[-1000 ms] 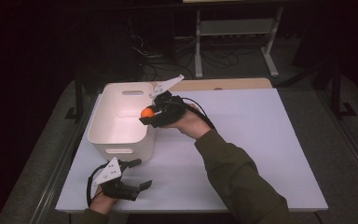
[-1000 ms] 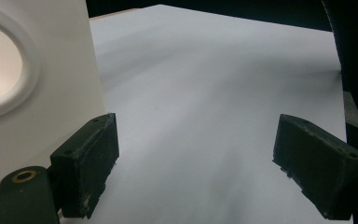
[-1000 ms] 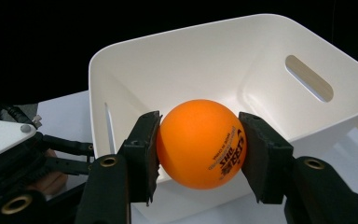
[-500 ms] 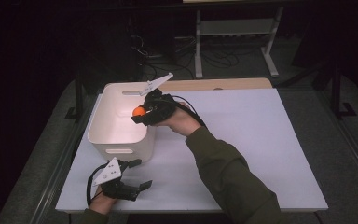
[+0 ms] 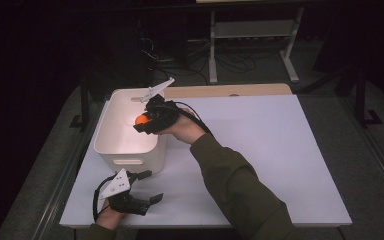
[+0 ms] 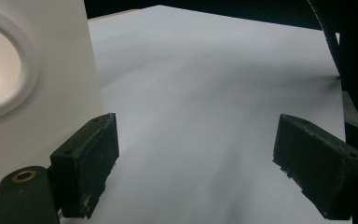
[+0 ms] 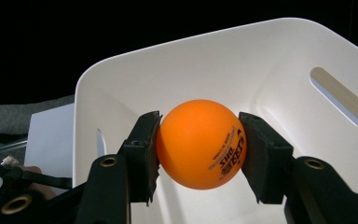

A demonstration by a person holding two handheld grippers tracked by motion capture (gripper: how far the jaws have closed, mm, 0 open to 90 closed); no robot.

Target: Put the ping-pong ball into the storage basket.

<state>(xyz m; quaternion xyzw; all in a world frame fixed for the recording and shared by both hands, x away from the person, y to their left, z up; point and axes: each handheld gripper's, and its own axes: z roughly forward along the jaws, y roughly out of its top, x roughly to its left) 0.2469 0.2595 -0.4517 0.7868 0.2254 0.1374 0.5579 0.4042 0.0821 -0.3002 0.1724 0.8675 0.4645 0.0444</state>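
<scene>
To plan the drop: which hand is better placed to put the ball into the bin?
Right. Its tongs already grip the ball above the bin. The left tongs are open on the table in front of the bin.

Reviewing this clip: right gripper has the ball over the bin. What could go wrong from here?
1. The right gripper pinches the round, smooth ball only at its sides, so it could squirt out early.
2. Dropped from above the bin, a light ball may bounce back out.
3. The open left gripper sits close to the bin's wall and could nudge it.
</scene>
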